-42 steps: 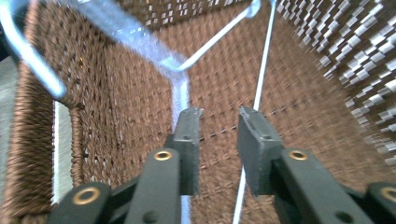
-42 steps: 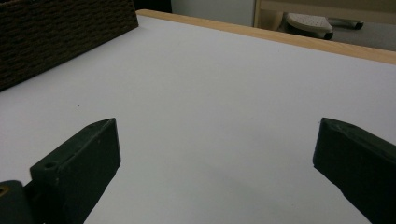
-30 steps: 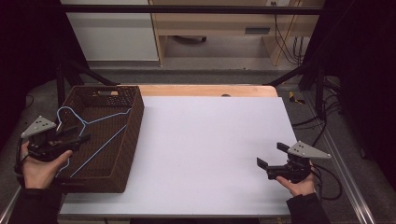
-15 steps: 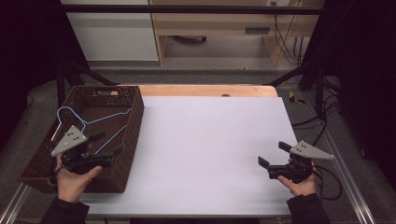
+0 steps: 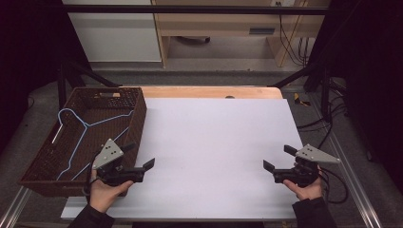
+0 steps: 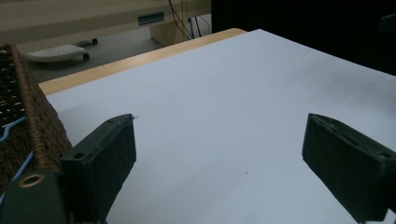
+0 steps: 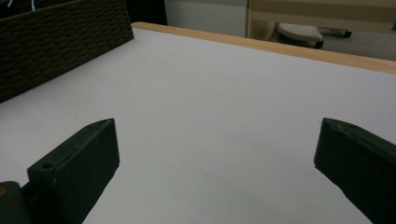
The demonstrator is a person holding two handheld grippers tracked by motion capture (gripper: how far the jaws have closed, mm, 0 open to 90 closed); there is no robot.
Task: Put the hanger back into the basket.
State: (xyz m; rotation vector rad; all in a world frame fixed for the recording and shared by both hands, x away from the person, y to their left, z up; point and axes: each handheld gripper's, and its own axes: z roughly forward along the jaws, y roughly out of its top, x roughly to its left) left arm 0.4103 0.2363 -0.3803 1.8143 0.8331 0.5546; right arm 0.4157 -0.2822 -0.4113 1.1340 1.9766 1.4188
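The table [image 5: 214,142], covered w/ a white sheet, is seen bare across its middle. At its left edge a dark woven basket [image 5: 138,114] is set, partly overhanging the table's side. Inside the basket a blue wire hanger [image 5: 78,130] is laid flat, hook toward the far-left corner, untouched by either gripper.

The left gripper [image 5: 139,157] is held just beside the basket's near-right corner, over the white sheet, pointed toward the table's centre. Its jaws have just been opening and are now spread wide w/ nothing between them; in the left gripper view only bare sheet is seen between the two black jaws, w/ the basket wall [image 6: 39,135] at the left. The right gripper [image 5: 278,158] is rested low near the table's right edge, jaws likewise spread wide and empty.

Judged step: hanger seems delivered to the basket and the left gripper is being drawn clear. To do it well, the jaws should be kept wide so no wire is snagged, and the gripper should be kept off the basket wall, since the overhanging basket could prob. be nudged or tipped. The right gripper is best left parked.
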